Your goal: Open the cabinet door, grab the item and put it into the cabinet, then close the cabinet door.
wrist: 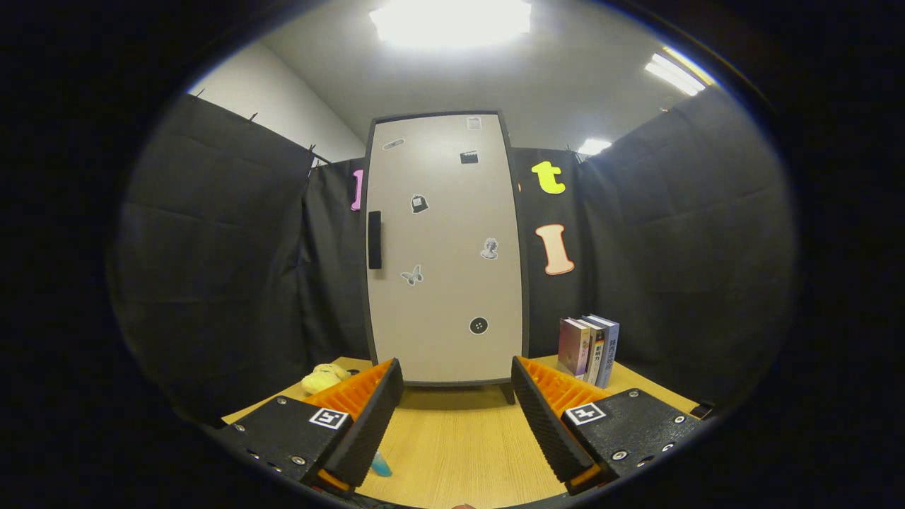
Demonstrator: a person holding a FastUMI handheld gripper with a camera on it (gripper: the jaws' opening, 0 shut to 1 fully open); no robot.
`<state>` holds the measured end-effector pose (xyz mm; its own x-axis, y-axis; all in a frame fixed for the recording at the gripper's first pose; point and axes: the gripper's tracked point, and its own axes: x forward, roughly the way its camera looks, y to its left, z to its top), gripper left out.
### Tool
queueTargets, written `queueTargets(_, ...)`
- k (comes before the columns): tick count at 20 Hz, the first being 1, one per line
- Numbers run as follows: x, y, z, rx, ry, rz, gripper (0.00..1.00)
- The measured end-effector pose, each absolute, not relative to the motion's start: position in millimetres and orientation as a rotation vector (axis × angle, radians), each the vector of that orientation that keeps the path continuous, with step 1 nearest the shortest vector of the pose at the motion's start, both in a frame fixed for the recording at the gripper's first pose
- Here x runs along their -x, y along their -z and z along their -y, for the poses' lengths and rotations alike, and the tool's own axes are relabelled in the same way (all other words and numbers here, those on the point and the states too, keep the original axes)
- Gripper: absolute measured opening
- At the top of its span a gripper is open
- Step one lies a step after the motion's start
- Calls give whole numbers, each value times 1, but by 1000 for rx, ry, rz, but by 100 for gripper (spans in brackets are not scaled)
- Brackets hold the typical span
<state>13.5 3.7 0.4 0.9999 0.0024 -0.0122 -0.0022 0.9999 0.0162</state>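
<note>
Three books stand beside the closed cabinet on the wooden table, hand-held gripper spread.

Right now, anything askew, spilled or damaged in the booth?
Nothing stands out. Cabinet stands upright on the table, door shut; books upright beside it; yellow soft toy lies on the other side. Gripper open, holding nothing.

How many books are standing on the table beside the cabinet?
3 books stand upright together on the table, right of the closed cabinet, beyond the open gripper. More may be hidden behind them.
</note>
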Motion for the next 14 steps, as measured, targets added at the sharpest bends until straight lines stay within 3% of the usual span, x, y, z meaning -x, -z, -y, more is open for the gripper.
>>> queueTargets(14, -117, -88, -64, -60, -127, 74, 95)
